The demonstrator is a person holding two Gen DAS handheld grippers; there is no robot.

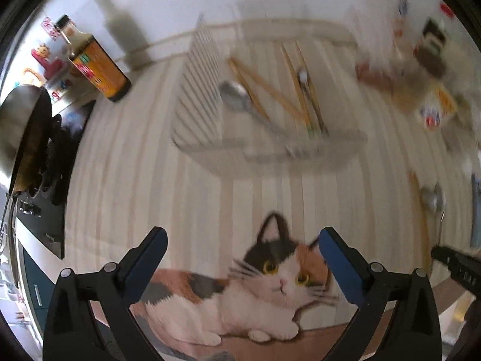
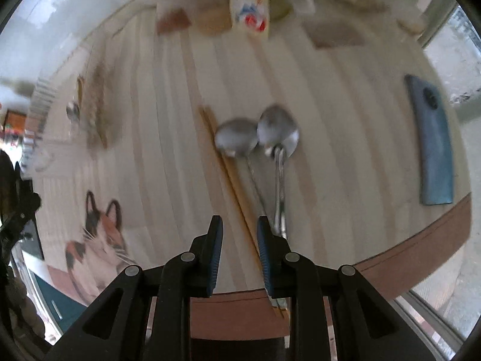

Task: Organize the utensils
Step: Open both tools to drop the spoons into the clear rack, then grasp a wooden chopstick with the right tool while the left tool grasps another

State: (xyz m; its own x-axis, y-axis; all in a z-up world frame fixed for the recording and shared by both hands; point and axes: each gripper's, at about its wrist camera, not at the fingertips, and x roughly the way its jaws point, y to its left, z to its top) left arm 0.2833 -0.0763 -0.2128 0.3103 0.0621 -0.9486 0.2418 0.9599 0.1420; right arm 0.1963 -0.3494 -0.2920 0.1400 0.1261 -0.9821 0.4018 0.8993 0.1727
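Chopsticks (image 2: 231, 180) (2 spoons (image 2: 255, 138) beside) between right jaws.

We see a striped cloth (image 1: 255, 195) covering the table, printed with a calico cat (image 1: 270, 285) lying near its front edge. At the far left a dark sauce bottle (image 1: 96, 66) with an orange label stands upright by the white wall, near a metal pan (image 1: 27, 126) on a black stove. A blue phone (image 2: 433, 141) lies flat at the right, and blurred food packets (image 2: 249, 3) crowd the far edge.
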